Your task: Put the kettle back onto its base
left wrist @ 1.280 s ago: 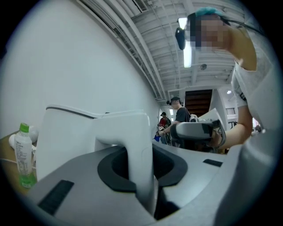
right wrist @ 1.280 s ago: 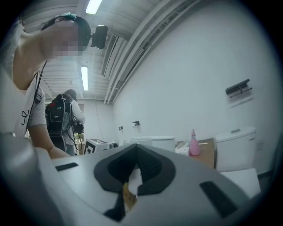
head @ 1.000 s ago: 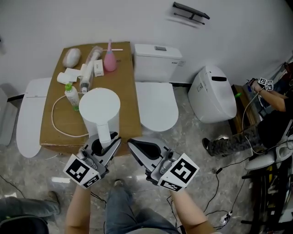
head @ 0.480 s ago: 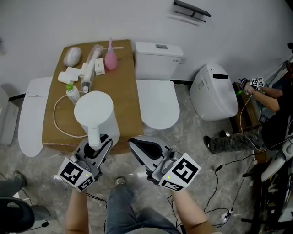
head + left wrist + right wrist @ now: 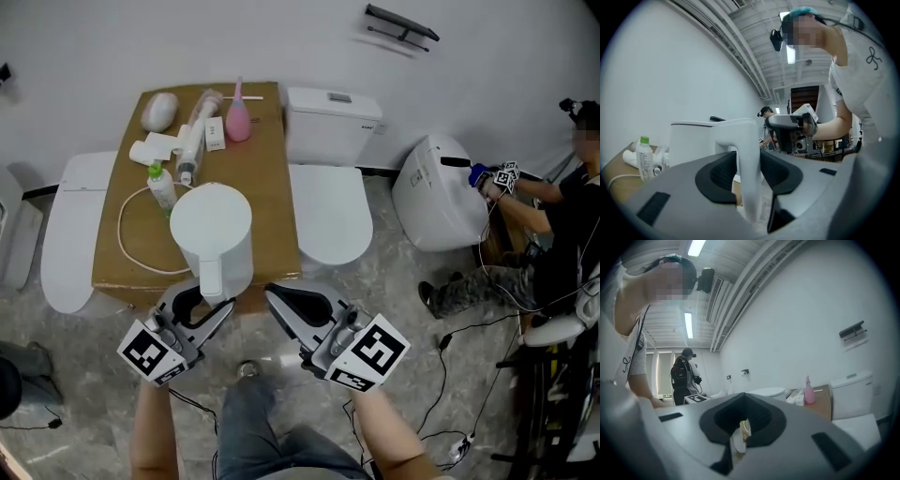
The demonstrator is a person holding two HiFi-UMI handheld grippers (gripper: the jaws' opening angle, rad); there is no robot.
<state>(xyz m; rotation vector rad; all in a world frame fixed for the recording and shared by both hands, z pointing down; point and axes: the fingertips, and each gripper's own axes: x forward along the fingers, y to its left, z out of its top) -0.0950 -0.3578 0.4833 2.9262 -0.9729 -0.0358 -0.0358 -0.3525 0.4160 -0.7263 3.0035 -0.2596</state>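
Evidently, the white electric kettle point(image 5: 211, 220) stands upright near the front edge of the brown tabletop point(image 5: 267, 169), beside a loop of white cord point(image 5: 122, 246). Its base is hidden beneath the body, so we cannot tell from these views whether the kettle is properly seated. We read the shell as smooth, matt, rigid plastic: a plain cylinder with a flat lid. The handle point(image 5: 749, 178) is a stiff, squared strap projecting toward us. We judge the kettle moderately heavy if filled, prone to swing when lifted by one side, and somewhat slippery on its wall. The upright run of the handle, taken high near the lid, seems the sensible hold, since the round wall offers two flat jaws little purchase. The left gripper point(image 5: 208, 300) points level with its jaws opening; the handle stands between the dark ribbed pads point(image 5: 719, 173), which do not press on it. The right gripper point(image 5: 270, 294) hovers just beside it, off the table's front edge, with its jaws drawn together on nothing.
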